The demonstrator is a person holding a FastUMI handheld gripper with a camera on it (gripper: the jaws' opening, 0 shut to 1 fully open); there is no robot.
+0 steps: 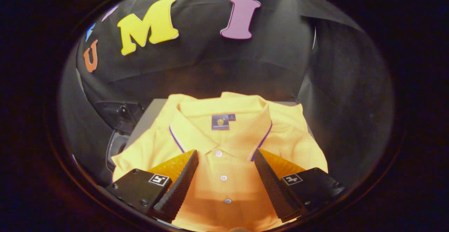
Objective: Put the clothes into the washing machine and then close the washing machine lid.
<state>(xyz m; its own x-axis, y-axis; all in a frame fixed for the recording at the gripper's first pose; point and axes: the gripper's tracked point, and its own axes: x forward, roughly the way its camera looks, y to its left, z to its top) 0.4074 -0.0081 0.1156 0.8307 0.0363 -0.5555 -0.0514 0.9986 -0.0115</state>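
A folded yellow polo shirt (224,134) lies flat on a grey surface (149,114), collar away from me, its button placket running straight between my fingers. My gripper (226,153) hangs open just above the shirt's chest, one black ribbed finger (182,183) on each side of the placket. Nothing is held between them. To the left of the shirt, a dark rounded part (117,144) of what may be the washing machine shows below the surface's edge.
A dark boxy fixture (119,114) stands left of the grey surface, close to the shirt's left sleeve. Black cloth walls close in the booth behind and to the right of the shirt.
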